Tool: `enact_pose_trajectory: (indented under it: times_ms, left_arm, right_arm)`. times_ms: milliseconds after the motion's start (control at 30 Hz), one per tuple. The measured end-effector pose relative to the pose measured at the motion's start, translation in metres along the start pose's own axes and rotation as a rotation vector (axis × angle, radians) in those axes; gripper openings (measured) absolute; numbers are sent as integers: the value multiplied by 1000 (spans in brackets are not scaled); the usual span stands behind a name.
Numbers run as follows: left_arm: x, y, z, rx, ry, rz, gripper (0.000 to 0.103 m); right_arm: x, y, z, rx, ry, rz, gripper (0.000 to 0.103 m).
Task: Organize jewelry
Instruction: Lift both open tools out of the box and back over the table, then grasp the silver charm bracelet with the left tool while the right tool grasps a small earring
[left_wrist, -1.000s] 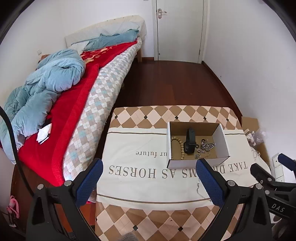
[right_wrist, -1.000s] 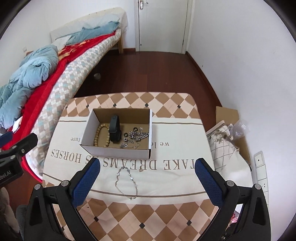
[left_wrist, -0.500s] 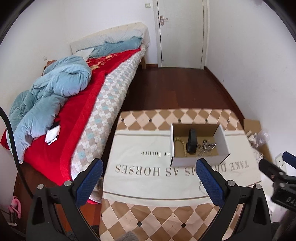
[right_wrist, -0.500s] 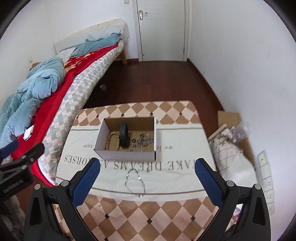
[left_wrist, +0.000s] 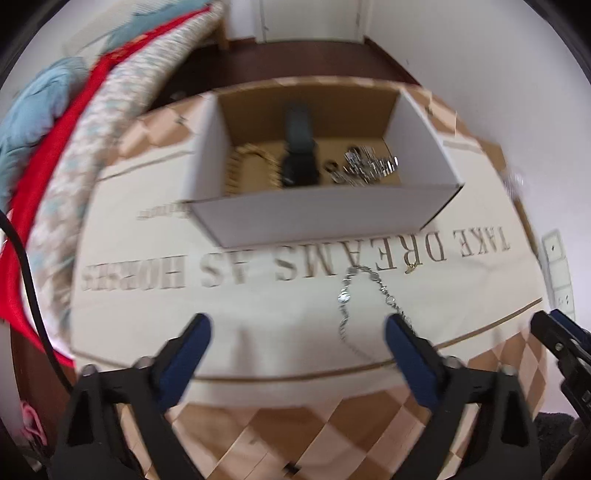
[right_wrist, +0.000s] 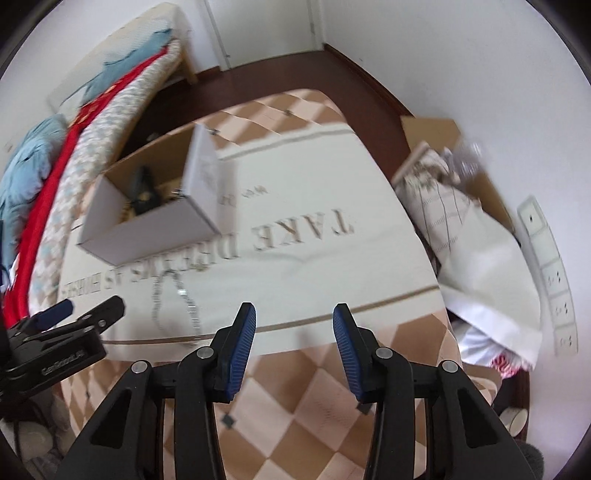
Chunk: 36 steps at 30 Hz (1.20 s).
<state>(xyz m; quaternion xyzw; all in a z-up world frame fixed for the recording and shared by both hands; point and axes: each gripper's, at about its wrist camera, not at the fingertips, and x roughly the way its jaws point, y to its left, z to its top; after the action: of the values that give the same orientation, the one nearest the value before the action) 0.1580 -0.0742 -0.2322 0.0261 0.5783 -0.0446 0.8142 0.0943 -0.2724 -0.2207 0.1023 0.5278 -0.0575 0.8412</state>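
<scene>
A silver chain necklace (left_wrist: 369, 295) lies loose on the cream table cloth (left_wrist: 258, 306), just in front of a white cardboard box (left_wrist: 314, 218). The box holds a wooden bead bracelet (left_wrist: 243, 166), a black watch (left_wrist: 299, 158) and silver jewelry (left_wrist: 369, 168). My left gripper (left_wrist: 297, 328) is open and empty, low over the cloth, its right finger (left_wrist: 400, 339) beside the necklace's near end. My right gripper (right_wrist: 293, 321) is empty with its jaws part closed, over the cloth's front edge, right of the necklace (right_wrist: 173, 295) and box (right_wrist: 147, 225).
A bed with red and blue blankets (left_wrist: 44, 147) runs along the left of the table. A white bag and cardboard (right_wrist: 461, 206) lie on the floor to the right by wall sockets (right_wrist: 546, 258). The left gripper's body (right_wrist: 59, 343) shows at the right view's left.
Both grippers dropped down and forward toward the table. The left one now sits just behind the necklace. The right gripper's jaws narrowed and it swung right.
</scene>
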Motion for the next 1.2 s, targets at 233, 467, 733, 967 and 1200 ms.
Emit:
enact_pose_trajectory:
  times_ms: [233,467,733,967,1200]
  left_arm:
    - [32,-19,13,76,39,-32,46]
    - [27,-8,13,83,31,-103,0]
    - [-8,42,0,7,-29,-79,0]
    - [-17,79,-9,-63,-17,-96,2]
    - [-3,105,-13,-165,24,-50,27]
  right_arm:
    - [16,-16,8,42,4,-4,46]
    - [20,-13,16,54,-7,17,46]
    - [25,12,19,23,-13,141,46]
    - [58,60,24,-80,1,219,46]
    - [83,96,23,-199,-4,179,46]
